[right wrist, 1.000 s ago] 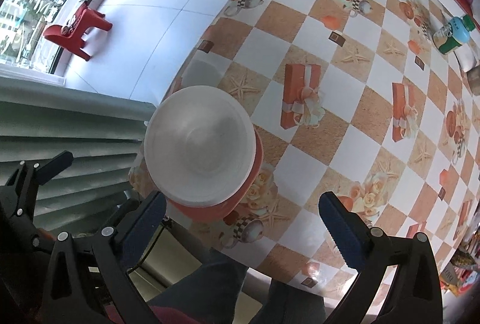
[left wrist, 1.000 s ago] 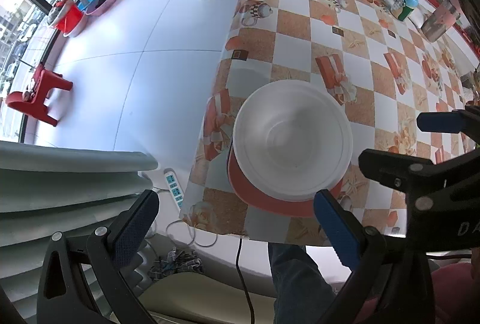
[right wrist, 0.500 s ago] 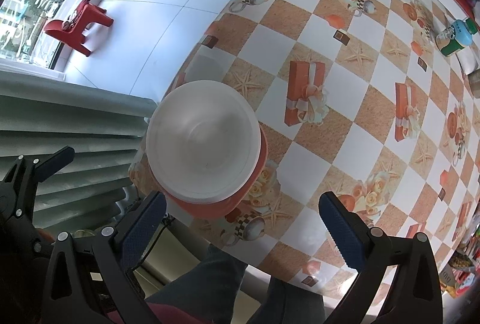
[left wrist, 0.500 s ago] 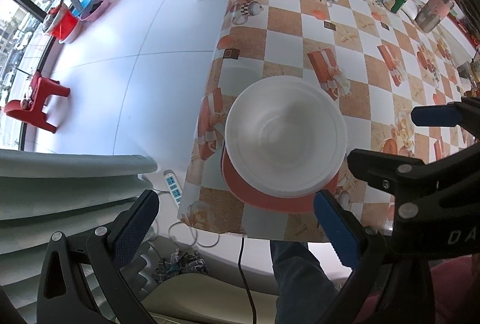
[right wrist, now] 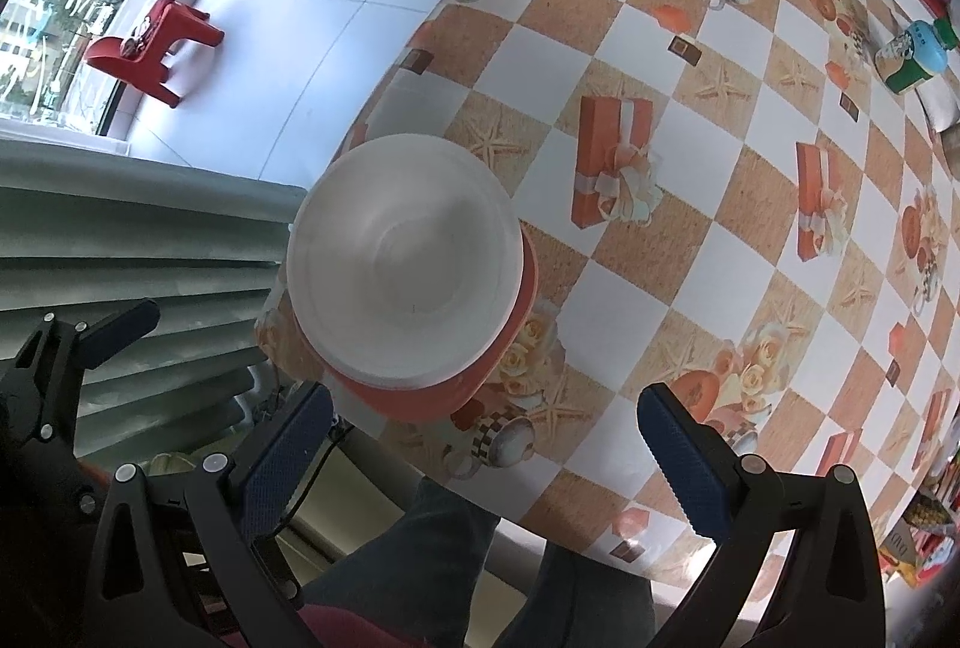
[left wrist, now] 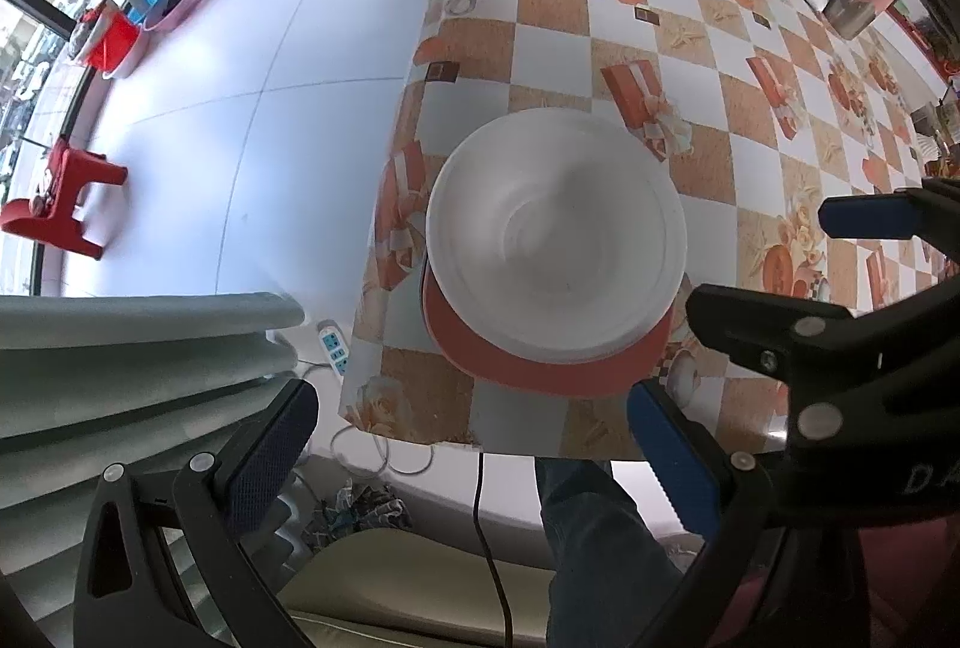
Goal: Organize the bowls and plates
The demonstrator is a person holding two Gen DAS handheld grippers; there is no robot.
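Both claws spread wide, empty: left claw (left wrist: 471,453), right claw (right wrist: 483,441). White bowl (left wrist: 555,234) on orange plate (left wrist: 540,375), ahead of both, at counter (right wrist: 690,138) near corner.

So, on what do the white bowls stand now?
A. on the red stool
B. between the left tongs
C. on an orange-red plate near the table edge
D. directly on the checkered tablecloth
C: the stacked white bowls sit on an orange-red plate close to the near edge of the table, and both the left tongs and the right tongs are open and empty.
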